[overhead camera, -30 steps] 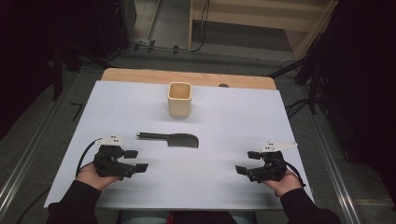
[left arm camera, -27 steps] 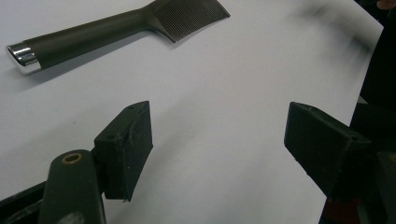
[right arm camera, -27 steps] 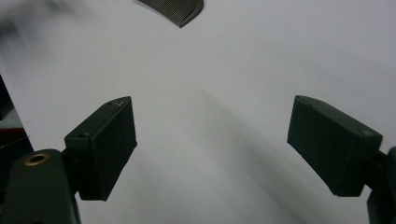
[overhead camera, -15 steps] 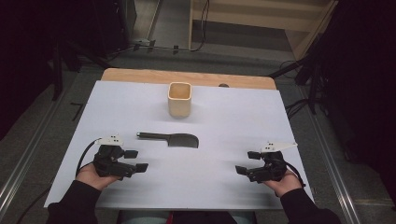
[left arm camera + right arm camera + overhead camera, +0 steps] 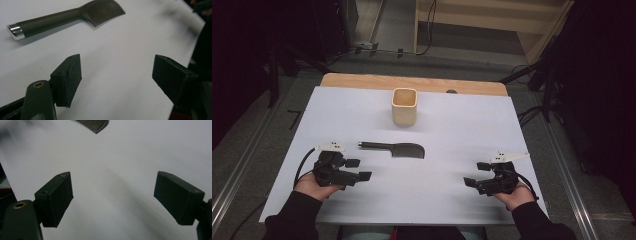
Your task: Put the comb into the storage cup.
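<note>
Two tongs rest low on the white table (image 5: 452,195), both with jaws spread wide and nothing between them. The left tongs (image 5: 358,169) sit just short of the black knife (image 5: 393,149), which lies flat at the middle of the table, its handle toward that side, likely so it can be picked up there. The right tongs (image 5: 476,174) wait well apart from the blade. A tan cup (image 5: 404,107) stands upright behind the knife, perhaps meant to receive it.

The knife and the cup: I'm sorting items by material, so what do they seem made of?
The knife looks all matte black, probably coated metal with a plastic-like handle, ending in a shiny chrome-looking cap. The cup looks like pale, unglazed wood or bamboo, given its light tan, dull surface; grain is too small to tell.
</note>
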`<action>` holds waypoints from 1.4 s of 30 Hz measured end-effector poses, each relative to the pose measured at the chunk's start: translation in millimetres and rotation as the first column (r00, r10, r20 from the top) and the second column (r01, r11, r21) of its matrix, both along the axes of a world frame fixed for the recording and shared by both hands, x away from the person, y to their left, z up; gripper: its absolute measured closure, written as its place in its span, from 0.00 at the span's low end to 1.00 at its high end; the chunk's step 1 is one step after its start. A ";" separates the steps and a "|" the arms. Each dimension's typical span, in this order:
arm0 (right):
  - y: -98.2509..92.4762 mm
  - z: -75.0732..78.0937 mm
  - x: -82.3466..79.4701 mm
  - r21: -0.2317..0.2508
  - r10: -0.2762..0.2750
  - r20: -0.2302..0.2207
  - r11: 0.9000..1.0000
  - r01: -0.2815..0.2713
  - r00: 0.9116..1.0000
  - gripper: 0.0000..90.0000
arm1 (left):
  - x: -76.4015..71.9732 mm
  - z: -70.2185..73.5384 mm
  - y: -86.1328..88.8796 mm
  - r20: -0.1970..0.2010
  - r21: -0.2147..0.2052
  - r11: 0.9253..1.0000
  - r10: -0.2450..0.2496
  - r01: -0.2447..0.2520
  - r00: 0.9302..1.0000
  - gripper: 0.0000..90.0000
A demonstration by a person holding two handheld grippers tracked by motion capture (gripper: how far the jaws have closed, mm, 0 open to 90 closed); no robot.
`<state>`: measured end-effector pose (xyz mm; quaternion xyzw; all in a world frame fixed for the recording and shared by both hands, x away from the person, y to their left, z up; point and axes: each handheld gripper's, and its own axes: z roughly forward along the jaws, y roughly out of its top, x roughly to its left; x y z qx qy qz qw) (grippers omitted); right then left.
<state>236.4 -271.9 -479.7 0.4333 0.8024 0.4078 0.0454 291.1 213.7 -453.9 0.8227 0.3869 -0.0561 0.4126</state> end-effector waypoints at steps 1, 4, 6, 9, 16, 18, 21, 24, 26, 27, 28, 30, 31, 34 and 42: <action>0.6 0.1 -0.1 0.000 0.003 0.002 1.000 -0.003 1.000 0.15 | 4.6 2.3 2.2 0.003 -0.010 1.000 0.026 -0.026 1.000 0.27; 1.3 0.3 -0.1 0.000 0.003 0.005 1.000 -0.003 1.000 0.15 | 8.5 4.5 2.9 0.023 -0.001 0.999 0.039 -0.039 0.999 0.26; 1.5 0.2 -0.4 0.000 0.005 0.004 1.000 -0.005 1.000 0.15 | 13.8 5.9 3.2 0.034 0.019 0.999 0.050 -0.051 0.998 0.26; 0.8 0.4 -0.7 0.005 0.001 0.003 1.000 -0.001 1.000 0.15 | 16.2 8.7 2.0 0.063 0.023 0.999 0.039 -0.041 0.997 0.26; -0.5 0.9 -1.6 0.007 0.002 0.003 1.000 -0.002 1.000 0.15 | 26.0 12.3 0.8 0.056 0.028 0.999 0.039 -0.040 0.998 0.27; -0.6 1.0 -1.8 0.011 0.000 0.004 1.000 0.000 1.000 0.15 | 29.7 13.1 0.3 0.058 0.037 0.998 0.045 -0.047 0.997 0.27; -0.7 1.1 -1.9 0.012 0.002 0.005 1.000 -0.002 1.000 0.15 | 34.8 15.3 -0.9 0.054 0.039 0.998 0.047 -0.050 0.997 0.28; -0.3 1.2 -2.1 0.010 0.004 0.001 1.000 -0.004 1.000 0.15 | 40.0 18.0 -2.5 0.059 0.037 0.998 0.048 -0.050 0.997 0.27; -0.1 1.1 -2.2 0.010 0.004 0.003 1.000 -0.004 1.000 0.15 | 44.6 19.4 -3.2 0.063 0.041 0.998 0.049 -0.052 0.997 0.27; -0.3 1.2 -2.3 0.009 0.004 0.005 1.000 -0.004 1.000 0.15 | 48.9 20.3 -4.1 0.066 0.040 0.997 0.056 -0.058 0.996 0.27; -0.3 1.1 -2.3 0.009 0.004 0.005 1.000 -0.004 1.000 0.15 | 48.9 20.3 -4.1 0.066 0.040 0.997 0.056 -0.058 0.996 0.27; -0.4 1.1 -2.3 0.009 0.005 0.006 1.000 -0.005 1.000 0.15 | 53.6 20.8 -4.6 0.064 0.044 0.997 0.059 -0.062 0.996 0.27; -0.2 1.1 -2.4 0.008 0.007 0.006 1.000 -0.007 1.000 0.15 | 57.7 21.6 -5.5 0.065 0.047 0.997 0.063 -0.066 0.996 0.27; -0.1 1.2 -2.6 0.011 0.006 0.005 1.000 -0.006 1.000 0.15 | 63.5 22.9 -6.3 0.069 0.048 0.997 0.065 -0.069 0.995 0.28; -0.5 1.1 -2.5 0.011 0.005 0.005 1.000 -0.005 1.000 0.15 | 74.5 28.3 -10.2 0.051 0.050 0.996 0.065 -0.067 0.997 0.27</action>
